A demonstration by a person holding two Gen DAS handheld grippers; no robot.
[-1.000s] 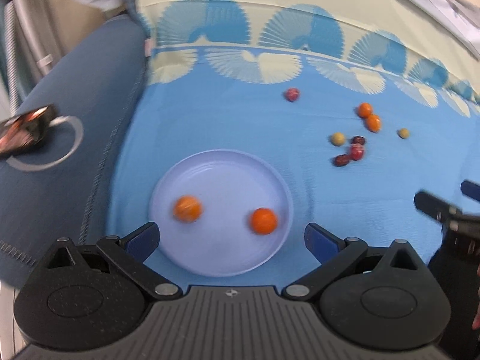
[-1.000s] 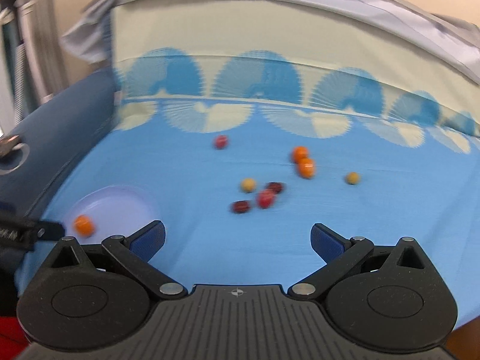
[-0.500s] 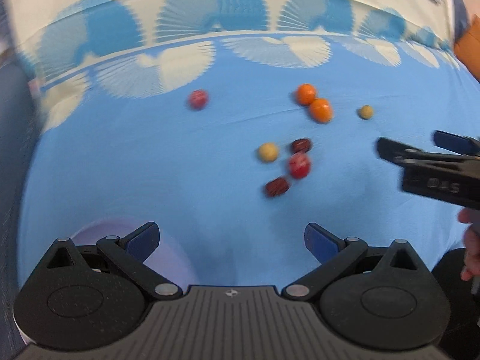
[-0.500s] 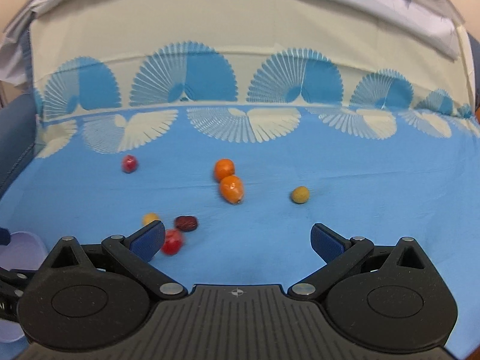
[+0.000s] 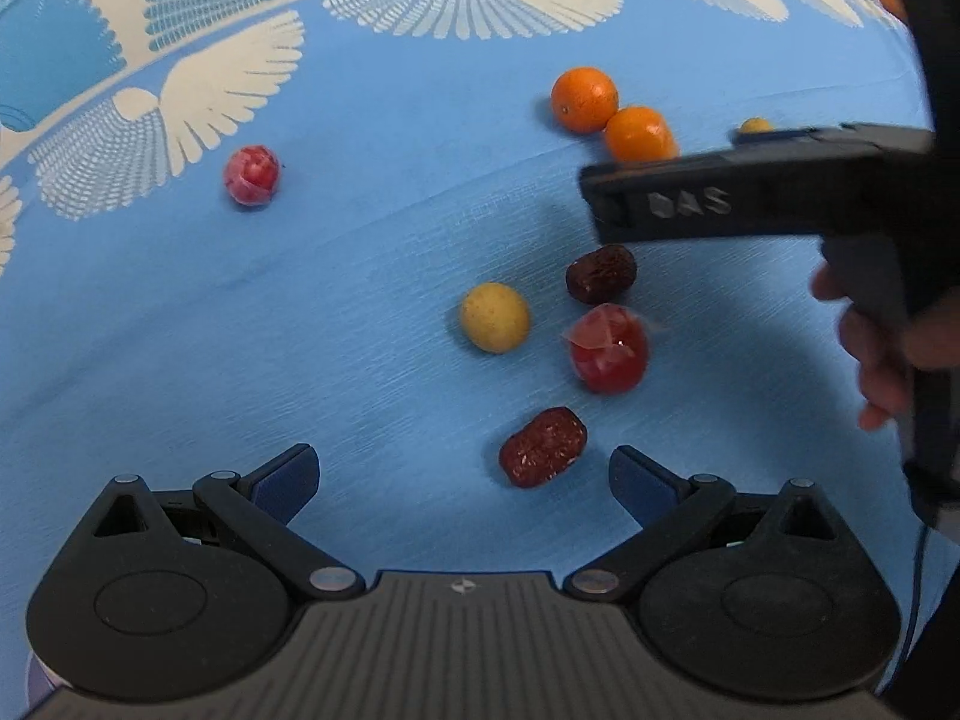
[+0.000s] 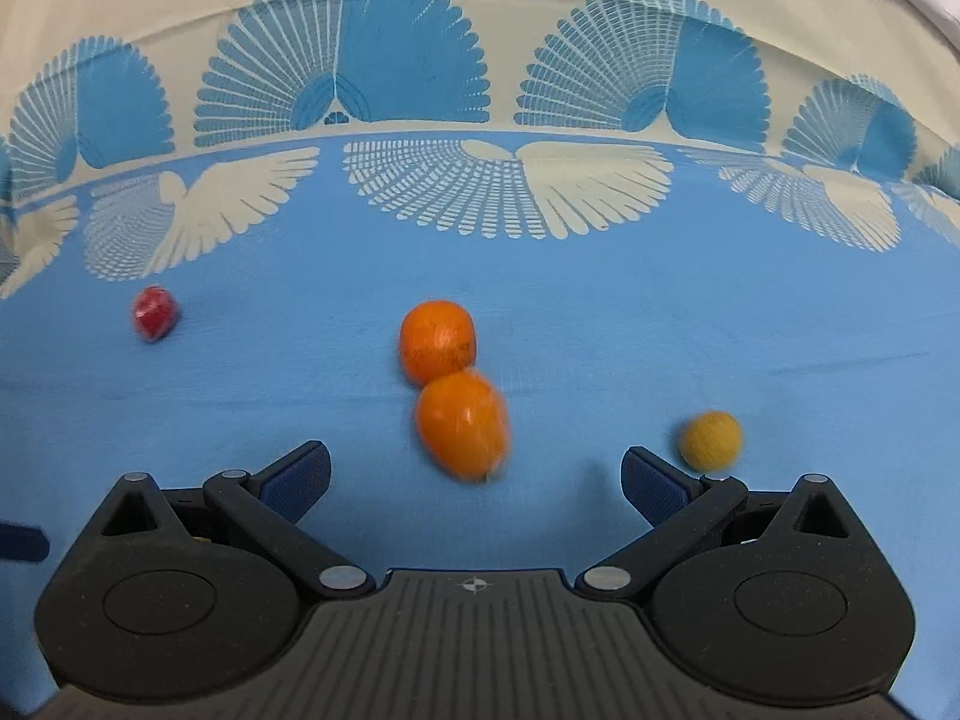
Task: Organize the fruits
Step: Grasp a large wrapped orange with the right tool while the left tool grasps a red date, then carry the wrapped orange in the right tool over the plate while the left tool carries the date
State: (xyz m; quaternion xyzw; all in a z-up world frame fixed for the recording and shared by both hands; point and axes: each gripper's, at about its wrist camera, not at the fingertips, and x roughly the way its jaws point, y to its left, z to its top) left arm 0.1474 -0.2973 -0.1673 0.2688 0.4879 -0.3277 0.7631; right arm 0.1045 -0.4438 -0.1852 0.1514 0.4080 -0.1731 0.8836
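Both sets of tongs, left gripper [image 5: 462, 471] and right gripper [image 6: 474, 474], gape empty over the blue cloth [image 5: 360, 240], two oranges [image 6: 462, 423] and smaller fruit unsorted.

Brightness: both views evenly and brightly lit, colours saturated.
Shadows: soft and short; a faint dark patch lies on the blue cloth [image 5: 336, 312] under each fruit.
Glare: a small white highlight on the wrapped red fruit [image 5: 609, 348]; none elsewhere.
Blur: in the right wrist view the nearer orange [image 6: 462, 432] and the yellow-brown fruit [image 6: 711, 440] are smeared; in the left wrist view the right tongs [image 5: 657, 168] and the right hand [image 5: 879, 336] look soft.
Distortion: strong fisheye bowing of the fan-patterned border [image 6: 480, 120] towards the edges.
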